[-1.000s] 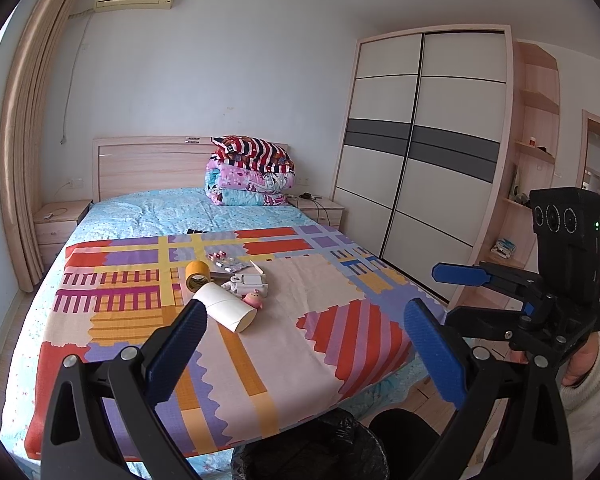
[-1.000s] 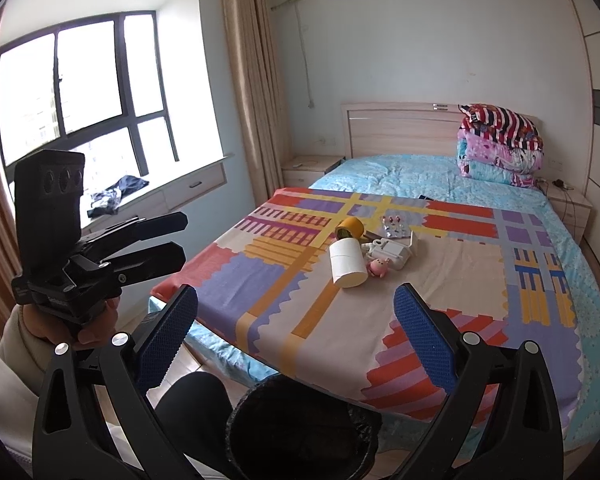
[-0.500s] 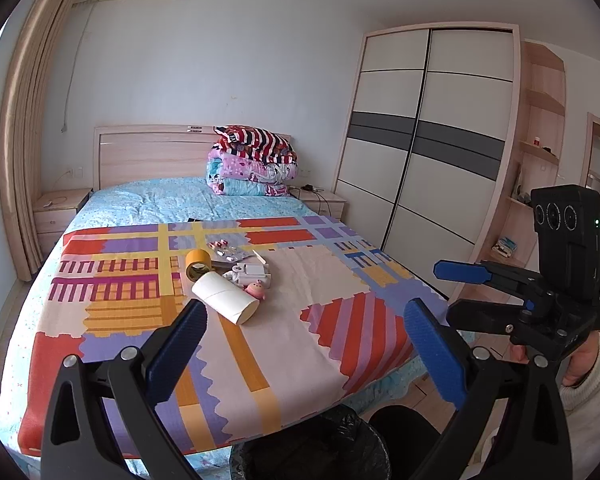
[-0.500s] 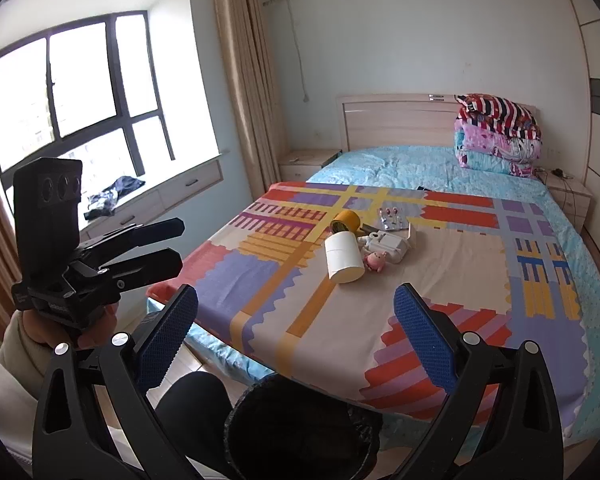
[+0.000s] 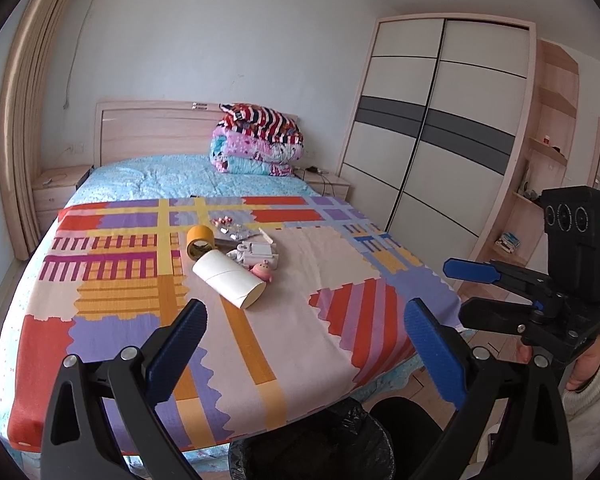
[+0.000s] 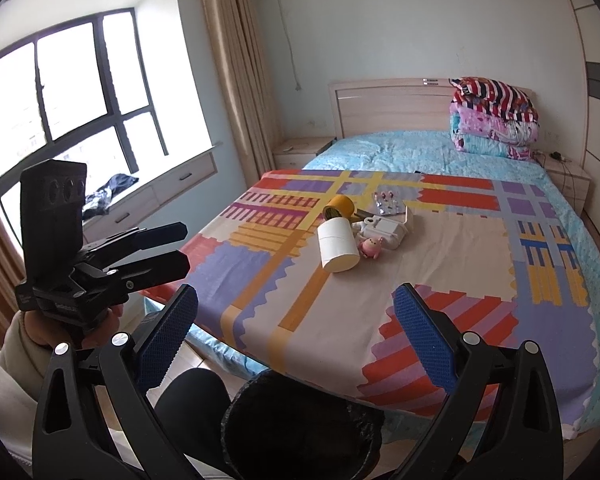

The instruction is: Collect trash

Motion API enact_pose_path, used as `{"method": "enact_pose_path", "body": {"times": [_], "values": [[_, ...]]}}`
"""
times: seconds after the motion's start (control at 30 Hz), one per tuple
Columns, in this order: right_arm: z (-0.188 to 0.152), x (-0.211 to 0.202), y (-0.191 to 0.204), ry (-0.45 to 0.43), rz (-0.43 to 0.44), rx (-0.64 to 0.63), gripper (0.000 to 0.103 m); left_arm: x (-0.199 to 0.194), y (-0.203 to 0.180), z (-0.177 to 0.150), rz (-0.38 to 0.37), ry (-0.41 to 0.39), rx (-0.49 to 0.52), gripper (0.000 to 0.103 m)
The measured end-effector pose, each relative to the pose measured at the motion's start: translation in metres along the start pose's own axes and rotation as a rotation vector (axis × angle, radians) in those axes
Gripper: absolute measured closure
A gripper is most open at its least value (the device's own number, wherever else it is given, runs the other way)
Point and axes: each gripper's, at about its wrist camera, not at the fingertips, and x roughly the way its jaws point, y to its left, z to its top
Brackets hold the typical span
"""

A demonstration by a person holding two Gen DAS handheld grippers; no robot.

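Hovering side by side at the foot of the bed (image 5: 112,320), both tools are held above a black-lined trash bin (image 5: 312,444) that stands on the floor against the bed's edge. The left tool (image 5: 304,344) has its blue-padded fingers spread wide with nothing between them, and the right tool (image 6: 296,332) is likewise spread and empty. On the patchwork bedspread, well ahead of both tools, lies a small cluster: a white paper roll (image 5: 230,278) on its side, a yellow tape roll (image 5: 200,242) just behind it, a white charger (image 5: 258,254) with its cord beside it, a small pink toy figure (image 5: 263,271) touching the roll's far side, and some blister packs (image 5: 236,231) farther back. Folded quilts (image 5: 258,144) are stacked at the headboard. A wardrobe (image 5: 432,132) stands to the right of the bed.
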Motion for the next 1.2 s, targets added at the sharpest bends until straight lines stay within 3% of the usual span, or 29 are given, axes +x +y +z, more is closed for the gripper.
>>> {"method": "enact_pose_path", "body": {"times": [0.5, 1.2], "values": [[-0.003, 0.027, -0.024, 0.043, -0.015, 0.067, 0.005, 0.054, 0.025, 0.009, -0.002, 0.11, -0.039, 0.008], [0.015, 0.082, -0.065, 0.074, -0.052, 0.1, 0.005, 0.163, 0.07, 0.024, 0.074, 0.288, -0.102, 0.008]]}}
